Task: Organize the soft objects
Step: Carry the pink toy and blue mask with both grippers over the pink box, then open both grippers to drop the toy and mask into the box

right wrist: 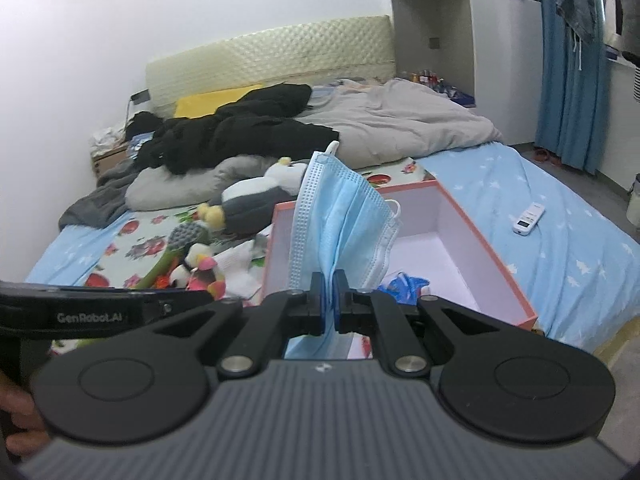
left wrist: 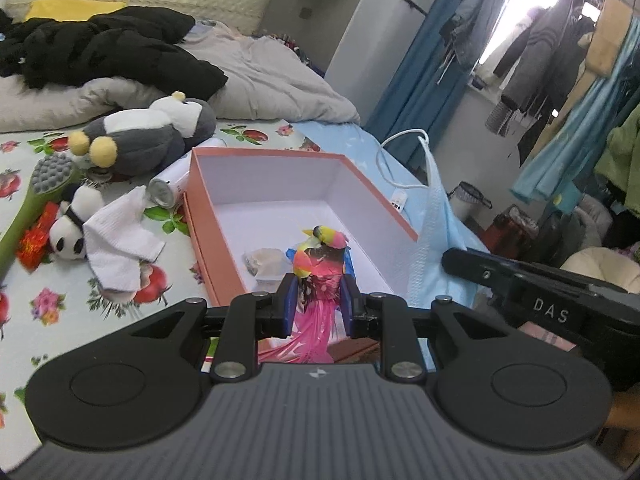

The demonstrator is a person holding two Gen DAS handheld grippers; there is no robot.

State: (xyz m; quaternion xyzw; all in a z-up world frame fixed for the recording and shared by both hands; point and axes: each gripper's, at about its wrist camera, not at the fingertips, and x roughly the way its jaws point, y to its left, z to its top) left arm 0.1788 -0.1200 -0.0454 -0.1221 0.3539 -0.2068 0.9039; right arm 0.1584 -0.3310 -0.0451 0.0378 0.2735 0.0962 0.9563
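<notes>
Left gripper (left wrist: pixel 319 300) fingers clamp the feathered bird (left wrist: pixel 320 264), head toward 12 o'clock, over the box (left wrist: pixel 384 196). Right gripper (right wrist: pixel 329 300) fingers pinch the face mask (right wrist: pixel 340 216), long axis upright.

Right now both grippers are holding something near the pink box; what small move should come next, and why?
Probably lower the left gripper a little and open it. It is shut on the feathered toy bird, which already hangs over the open pink box, where a few items lie. The right gripper, shut on the blue face mask, could follow.
</notes>
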